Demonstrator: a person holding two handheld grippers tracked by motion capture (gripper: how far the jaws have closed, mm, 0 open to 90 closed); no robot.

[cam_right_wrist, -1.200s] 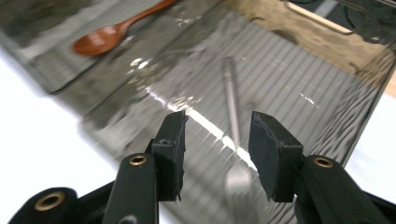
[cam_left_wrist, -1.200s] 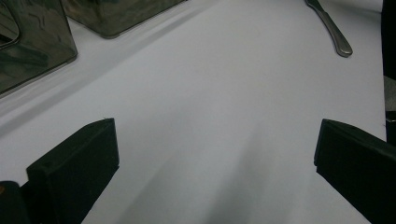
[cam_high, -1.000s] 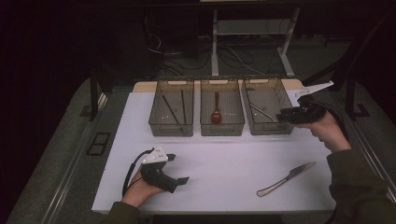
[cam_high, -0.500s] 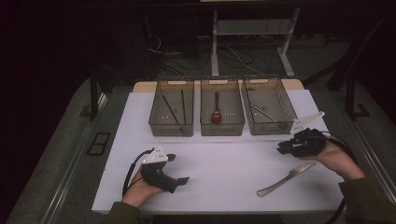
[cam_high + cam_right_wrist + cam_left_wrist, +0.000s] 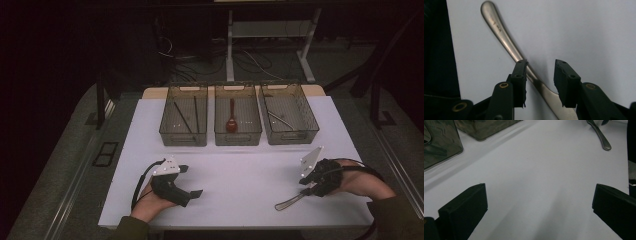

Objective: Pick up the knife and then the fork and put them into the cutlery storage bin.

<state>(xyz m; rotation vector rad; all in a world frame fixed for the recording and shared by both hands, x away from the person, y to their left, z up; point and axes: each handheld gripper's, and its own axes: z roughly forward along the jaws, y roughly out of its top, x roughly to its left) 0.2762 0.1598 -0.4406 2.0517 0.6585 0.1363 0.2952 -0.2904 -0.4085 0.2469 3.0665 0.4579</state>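
Note:
A metal utensil (image 5: 289,202) lies on the white table (image 5: 240,170) at the near right, handle toward the front edge. My right gripper (image 5: 306,189) stands over it. In the right gripper view its jaws (image 5: 541,63) straddle the slim handle (image 5: 499,27); they have just been opening and the pads stand a little apart from the metal. My left gripper (image 5: 192,181) rests at the near left, open wide, with bare table between its jaws (image 5: 539,197). The same utensil's handle (image 5: 601,137) lies far off in the left gripper view.
Three clear bins stand in a row at the back: the left (image 5: 182,137) holds dark chopsticks (image 5: 180,116), the middle (image 5: 238,137) a wooden spoon (image 5: 231,122), the right (image 5: 290,136) a metal piece (image 5: 277,119). The table's front edge is close behind both hands.
My right gripper has come from beside the right bin toward the near side and down onto the utensil. The left gripper has stayed put.

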